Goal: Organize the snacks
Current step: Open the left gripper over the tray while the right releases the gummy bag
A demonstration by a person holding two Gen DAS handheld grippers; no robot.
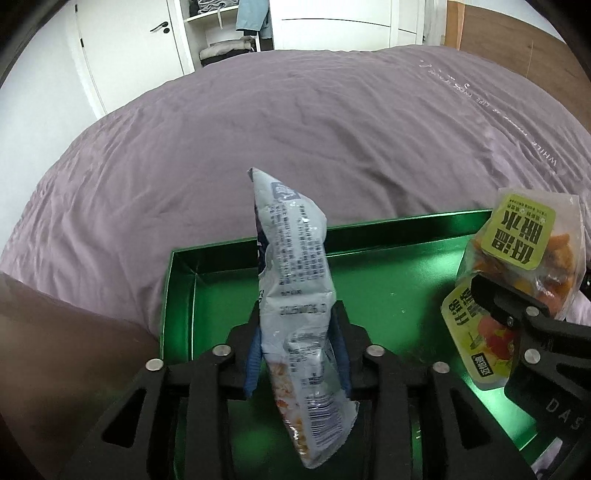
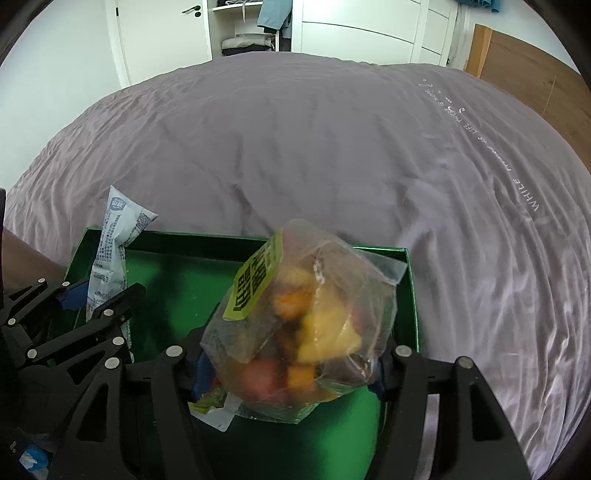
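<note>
The left gripper point(image 1: 299, 354) holds a grey snack packet point(image 1: 295, 295) upright between narrowly parted jaws over the green tray point(image 1: 399, 236) on the bed point(image 1: 295, 129). The right gripper point(image 2: 291, 369) grips a clear fruit bag point(image 2: 306, 321) likewise above the tray.

Place: a bedroom in a home.
Bed point(image 1: 295, 122): fills the middle of both views, covered by a wrinkled mauve sheet with a line of small white lettering toward 2 o'clock.
Wardrobe point(image 2: 362, 26): white doors at 12 to 1 o'clock.
Open shelf point(image 1: 225, 33): at 12 o'clock, folded clothes stacked inside (a blue garment point(image 2: 273, 14) hangs beside it).
Door point(image 1: 125, 40): white, dark lever handle, at 11 o'clock.
Headboard point(image 2: 532, 77): wooden panel at 2 o'clock.
</note>
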